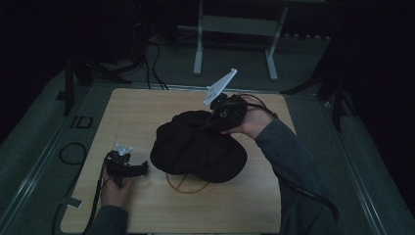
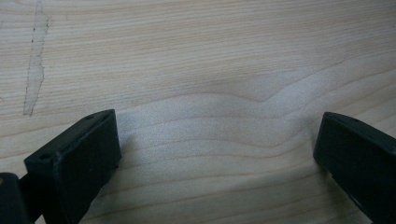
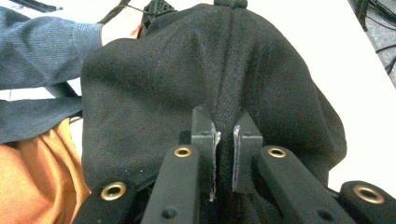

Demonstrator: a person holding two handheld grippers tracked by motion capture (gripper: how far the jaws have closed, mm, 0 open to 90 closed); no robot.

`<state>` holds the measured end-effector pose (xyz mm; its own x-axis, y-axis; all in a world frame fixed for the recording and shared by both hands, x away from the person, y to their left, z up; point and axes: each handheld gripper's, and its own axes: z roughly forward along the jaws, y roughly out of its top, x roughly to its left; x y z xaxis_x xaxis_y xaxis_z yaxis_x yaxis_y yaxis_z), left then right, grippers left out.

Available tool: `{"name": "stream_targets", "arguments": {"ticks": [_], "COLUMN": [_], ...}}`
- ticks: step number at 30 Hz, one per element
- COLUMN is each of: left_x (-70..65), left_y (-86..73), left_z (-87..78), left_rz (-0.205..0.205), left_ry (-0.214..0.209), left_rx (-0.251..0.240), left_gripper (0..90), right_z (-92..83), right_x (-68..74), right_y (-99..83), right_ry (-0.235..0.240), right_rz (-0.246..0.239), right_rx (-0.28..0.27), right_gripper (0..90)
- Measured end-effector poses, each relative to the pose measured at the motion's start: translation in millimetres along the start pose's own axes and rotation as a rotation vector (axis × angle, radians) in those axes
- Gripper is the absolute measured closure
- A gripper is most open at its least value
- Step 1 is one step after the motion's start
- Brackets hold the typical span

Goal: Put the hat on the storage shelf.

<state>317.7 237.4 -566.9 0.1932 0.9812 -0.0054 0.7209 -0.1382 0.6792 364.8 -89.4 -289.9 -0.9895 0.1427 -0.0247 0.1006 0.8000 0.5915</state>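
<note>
The black cap [image 1: 198,149] lies at the table's [image 1: 147,107] centre, and the right gripper [image 3: 225,140] pinches a fold at its two o'clock edge; the right gripper view shows the jaws clamped on that fold. The left gripper [image 2: 217,149] rests at eight o'clock, jaws apart over bare wood.

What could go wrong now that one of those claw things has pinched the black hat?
The right gripper pinches only a narrow fold of the black cap, so the cloth could slip out if it is lifted. The left gripper rests open on the wooden table, apart from the cap, so nothing steadies the brim; a pull might drag the whole cap across the table. The cap could also shift off the ring mark drawn under it.
</note>
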Motion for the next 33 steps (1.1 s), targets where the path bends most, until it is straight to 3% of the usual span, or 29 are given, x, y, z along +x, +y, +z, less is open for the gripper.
{"name": "stream_targets", "arguments": {"ticks": [16, 20, 26, 29, 33], "left_x": [0.0, 0.2, 0.2, 0.2, 0.2], "left_y": [0.1, 0.1, 0.1, 0.1, 0.1], "left_z": [-0.1, -0.2, -0.3, -0.3, -0.2], "left_rz": [0.0, 0.002, 0.002, 0.001, 0.002], "left_ry": [-0.001, -0.002, -0.002, -0.002, -0.001], "left_rx": [0.001, 0.003, 0.003, 0.003, 0.003], "left_gripper": [0.1, 0.1, 0.1, 0.1, 0.1], "right_z": [2.1, 6.8, 7.7, 8.0, 10.6], "right_x": [4.5, 7.0, 7.0, 7.2, 7.6], "right_y": [-1.0, -0.2, -0.1, 0.1, 2.1], "right_ry": [0.023, 0.043, 0.046, 0.045, 0.029], "right_rz": [-0.021, -0.045, -0.038, -0.039, -0.039], "right_rx": [0.007, 0.033, 0.038, 0.038, 0.033], "right_gripper": [78.9, 74.7, 73.9, 71.1, 61.1]}}
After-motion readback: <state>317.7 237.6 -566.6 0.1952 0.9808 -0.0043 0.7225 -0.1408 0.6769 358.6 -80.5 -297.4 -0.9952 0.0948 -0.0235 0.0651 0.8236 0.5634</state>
